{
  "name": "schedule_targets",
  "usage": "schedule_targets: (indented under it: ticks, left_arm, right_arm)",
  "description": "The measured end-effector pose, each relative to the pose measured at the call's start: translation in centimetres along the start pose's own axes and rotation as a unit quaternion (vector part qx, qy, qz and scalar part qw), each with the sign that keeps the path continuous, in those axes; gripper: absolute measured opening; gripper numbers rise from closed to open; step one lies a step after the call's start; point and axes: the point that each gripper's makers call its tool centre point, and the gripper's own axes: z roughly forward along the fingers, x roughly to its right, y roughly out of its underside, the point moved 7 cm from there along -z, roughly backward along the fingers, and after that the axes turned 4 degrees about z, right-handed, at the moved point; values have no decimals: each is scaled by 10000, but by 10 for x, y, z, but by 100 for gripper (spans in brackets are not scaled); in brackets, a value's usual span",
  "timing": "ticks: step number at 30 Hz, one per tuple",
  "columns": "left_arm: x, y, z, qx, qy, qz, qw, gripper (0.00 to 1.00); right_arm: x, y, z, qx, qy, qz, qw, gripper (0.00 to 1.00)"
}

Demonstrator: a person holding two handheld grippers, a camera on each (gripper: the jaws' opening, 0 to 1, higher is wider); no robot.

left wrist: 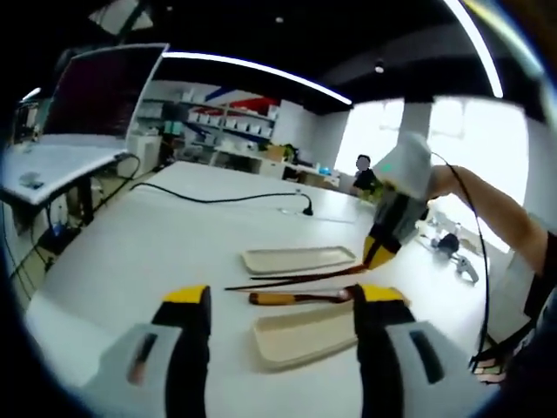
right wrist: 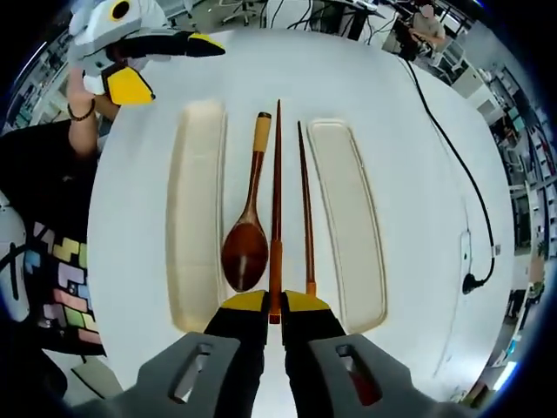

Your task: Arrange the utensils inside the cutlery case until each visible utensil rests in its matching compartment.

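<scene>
In the right gripper view my right gripper (right wrist: pixel 275 306) is shut on the near end of a dark wooden chopstick (right wrist: pixel 278 192). A second chopstick (right wrist: pixel 305 209) lies just right of it on the white table. A wooden spoon (right wrist: pixel 245 248) lies to its left, bowl toward me. Two cream case halves flank them, one on the left (right wrist: pixel 195 261) and one on the right (right wrist: pixel 350 244). My left gripper (right wrist: pixel 170 65) hovers open beyond the left half. In the left gripper view the left gripper (left wrist: pixel 283 322) stands open above the near half (left wrist: pixel 305 338), facing the right gripper (left wrist: pixel 381 252), the chopsticks (left wrist: pixel 296 279) and the spoon (left wrist: pixel 300 298).
A black cable (left wrist: pixel 218 199) runs across the far table to a plug. A desk with a dark screen (left wrist: pixel 104 87) stands at the left. Small objects (left wrist: pixel 452 248) lie near the right edge. A person's patterned clothing (right wrist: pixel 61 270) borders the table.
</scene>
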Motion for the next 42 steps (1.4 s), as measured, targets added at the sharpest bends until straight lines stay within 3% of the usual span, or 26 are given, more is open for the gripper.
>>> schedule_targets:
  ticks: [8,13,15,18,19,21,24,27,28,30,32,34,38,42]
  left_arm:
    - [3,2,9,231,300,-558,9977,68]
    - [10,3,16,407,660,-1140,9905,68]
    - [13,4,19,500,859,-1441,9846,68]
    - [19,2,23,631,1203,-2134,9675,69]
    - [20,2,24,637,1251,-2232,9646,69]
    - [26,-1,27,672,1481,-2651,9504,69]
    - [43,-5,29,702,1976,-3246,9223,72]
    - [54,-4,32,603,2089,-3623,9063,82]
    - [56,-4,34,629,2073,-3637,9060,86]
    - [59,-6,38,658,2041,-3816,8991,95]
    - [60,-9,42,789,2074,-4128,8834,100]
    - [60,-8,45,777,2067,-4230,8788,100]
    - [60,-6,50,744,1810,-4388,8770,100]
    - [63,-4,55,695,1664,-4664,8660,100]
  right_arm:
    - [-3,-2,-5,166,-19,-10,9999,3]
    - [-3,-2,-5,217,-52,-16,9997,3]
    - [-2,-3,-5,262,-61,-10,9996,3]
    - [-3,-6,-5,294,-64,-46,9995,3]
    - [-4,-6,-6,324,-62,-56,9994,3]
    - [-3,-8,-7,356,-74,-55,9993,3]
    - [-7,-6,-7,353,-47,-41,9994,3]
    - [-12,-5,-7,379,-29,-28,9993,3]
    - [-14,-5,-8,387,-33,-42,9992,3]
    - [-17,-5,-9,422,-71,-48,9991,3]
    - [-20,-5,-10,419,-55,-72,9991,3]
    - [-21,-4,-11,419,-33,-85,9991,3]
    - [-21,-4,-13,441,-20,-66,9990,3]
    - [-22,-4,-14,442,-19,-76,9990,3]
